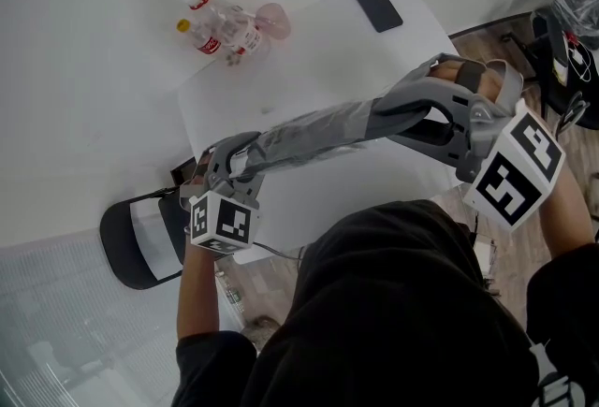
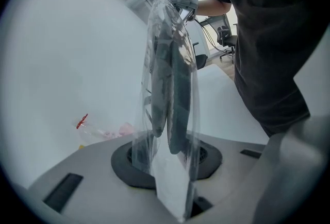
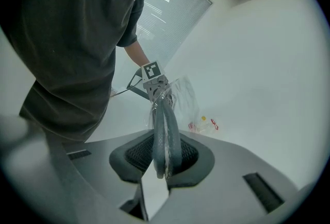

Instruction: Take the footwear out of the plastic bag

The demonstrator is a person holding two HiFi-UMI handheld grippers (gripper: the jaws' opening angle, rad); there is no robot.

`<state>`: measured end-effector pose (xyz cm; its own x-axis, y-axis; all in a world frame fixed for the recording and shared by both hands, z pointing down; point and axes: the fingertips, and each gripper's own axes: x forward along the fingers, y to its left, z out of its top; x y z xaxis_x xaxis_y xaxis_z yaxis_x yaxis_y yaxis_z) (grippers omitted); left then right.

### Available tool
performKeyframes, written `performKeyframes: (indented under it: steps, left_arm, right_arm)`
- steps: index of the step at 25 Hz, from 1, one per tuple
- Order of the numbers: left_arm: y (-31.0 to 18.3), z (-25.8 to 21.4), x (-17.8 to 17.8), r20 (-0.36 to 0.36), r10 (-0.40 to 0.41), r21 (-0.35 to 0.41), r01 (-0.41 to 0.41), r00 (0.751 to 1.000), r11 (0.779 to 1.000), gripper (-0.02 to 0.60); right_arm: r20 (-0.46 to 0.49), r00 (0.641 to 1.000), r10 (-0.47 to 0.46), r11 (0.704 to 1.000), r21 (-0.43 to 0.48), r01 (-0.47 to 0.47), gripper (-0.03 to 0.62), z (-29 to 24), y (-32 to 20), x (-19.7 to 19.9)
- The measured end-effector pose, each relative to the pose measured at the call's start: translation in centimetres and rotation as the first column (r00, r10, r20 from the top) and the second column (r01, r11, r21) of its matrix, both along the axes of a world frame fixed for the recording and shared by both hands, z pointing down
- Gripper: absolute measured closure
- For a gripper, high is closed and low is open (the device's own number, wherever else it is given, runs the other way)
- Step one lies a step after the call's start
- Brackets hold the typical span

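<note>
1. Footwear (image 1: 314, 136), a dark grey flat pair, sits inside a clear plastic bag (image 2: 154, 63). The bag is stretched in the air between the two grippers, above the white desk (image 1: 309, 68).
2. Jaws of the left gripper (image 2: 176, 194) pinch one end of the clear plastic bag, past the tip of the footwear.
3. Jaws of the right gripper (image 3: 156, 179) pinch the opposite end. Whether they also catch the footwear through the film is hard to tell.
4. One flat black phone (image 1: 376, 5) lies near the desk's far edge.
5. Just off the desk's far left corner lie what look like clear plastic bottles (image 1: 225, 29) with red and yellow caps.
6. One black chair (image 1: 140, 241) stands by the desk's near left side.
</note>
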<state>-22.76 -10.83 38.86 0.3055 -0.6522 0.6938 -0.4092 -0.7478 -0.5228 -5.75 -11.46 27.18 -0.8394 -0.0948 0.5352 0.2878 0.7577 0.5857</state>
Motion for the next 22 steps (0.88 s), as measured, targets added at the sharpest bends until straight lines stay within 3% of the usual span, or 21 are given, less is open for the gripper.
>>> performKeyframes:
  steps: [2,7,22]
  left_arm:
    - [0.0,0.1,-0.2,0.003,-0.009,-0.002,0.009,1.0,1.0,0.463]
    - [-0.1,0.3,-1.4,-0.015,-0.055,-0.01,0.055,0.998,0.998,0.546]
    - [0.1,1.1,-2.2,-0.046,-0.112,-0.051,0.11,0.993,0.993,0.558]
  right_arm:
    - [0.004,1.0,0.005,1.0,0.001,-0.005,0.516,-0.2,-0.2,0.4]
    - [0.01,0.999,0.033,0.999,-0.003,-0.033,0.514,-0.4,-1.1,1.3]
    - [0.008,0.999,0.034,0.999,0.002,-0.034,0.516,-0.4,-1.5,1.8]
